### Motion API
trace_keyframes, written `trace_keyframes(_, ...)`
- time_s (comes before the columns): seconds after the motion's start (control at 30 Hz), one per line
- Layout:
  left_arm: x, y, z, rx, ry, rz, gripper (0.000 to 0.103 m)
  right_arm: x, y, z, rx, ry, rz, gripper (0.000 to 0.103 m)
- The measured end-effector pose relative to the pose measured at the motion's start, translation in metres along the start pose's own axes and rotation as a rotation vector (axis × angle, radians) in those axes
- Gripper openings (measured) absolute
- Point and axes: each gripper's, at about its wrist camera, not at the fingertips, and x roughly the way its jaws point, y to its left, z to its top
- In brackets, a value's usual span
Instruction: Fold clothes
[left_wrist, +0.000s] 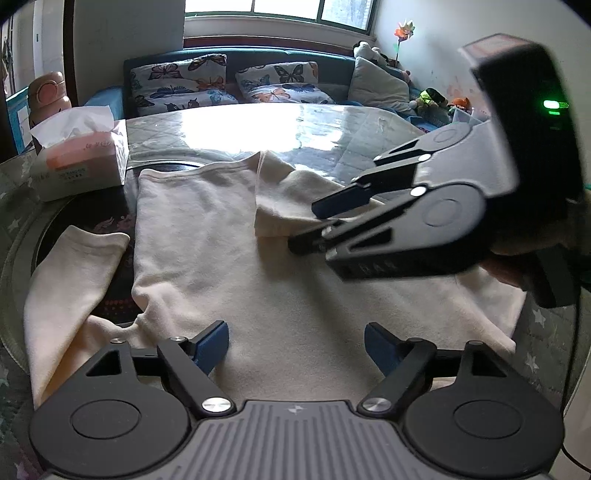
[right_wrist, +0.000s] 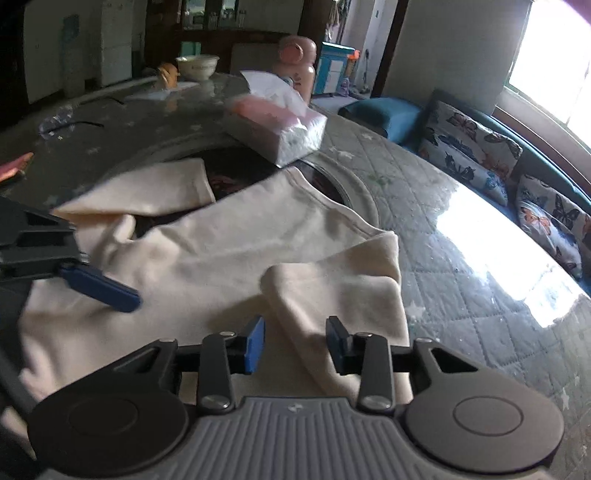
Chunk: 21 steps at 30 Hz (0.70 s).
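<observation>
Left gripper (left_wrist: 295, 343) hangs wide open over the cream shirt (left_wrist: 229, 258), right gripper (right_wrist: 295, 341) half-open, empty, at the folded sleeve (right_wrist: 332, 291) toward two o'clock.

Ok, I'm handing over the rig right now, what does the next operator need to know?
Left gripper: open, empty, over the near part of the cream long-sleeved cotton shirt.
Right gripper: open, empty, straddling the folded-in sleeve, nothing clamped.
The shirt lies flat on the round quilted table; the pink tissue box stands beyond it.
Done: one sleeve folded across the body.
Left: the other sleeve lies spread outward; fold it in, then probably fold the body.
</observation>
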Motion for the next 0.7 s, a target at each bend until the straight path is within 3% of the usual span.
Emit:
trace_keyframes(0.03,0.000,0.000,0.000,-0.002,0.001,-0.001,0.084,0.002,-0.003,0.000,0.009,0.004,-0.008,0.011)
trace_keyframes(0.1,0.000,0.001,0.000,0.000,0.003,-0.002,0.084,0.001,-0.011,0.001,0.025,-0.009,-0.026,0.006)
trace_keyframes(0.23,0.000,0.001,0.000,0.003,0.004,-0.008,0.086,-0.014,-0.042,0.002,0.087,-0.073,-0.160,0.005)
trace_keyframes(0.37,0.001,0.000,-0.001,0.014,0.003,-0.012,0.089,-0.012,-0.090,-0.009,0.199,-0.044,-0.345,0.005)
trace_keyframes(0.53,0.003,0.001,-0.001,0.018,0.005,-0.016,0.091,0.006,-0.124,-0.033,0.352,0.034,-0.357,0.008)
trace_keyframes(0.6,0.002,0.001,0.000,0.016,0.008,-0.016,0.091,0.006,-0.125,-0.037,0.362,0.022,-0.359,0.014)
trace_keyframes(0.7,0.002,0.002,0.002,0.005,0.012,-0.020,0.091,-0.002,-0.123,-0.037,0.389,-0.022,-0.332,0.014)
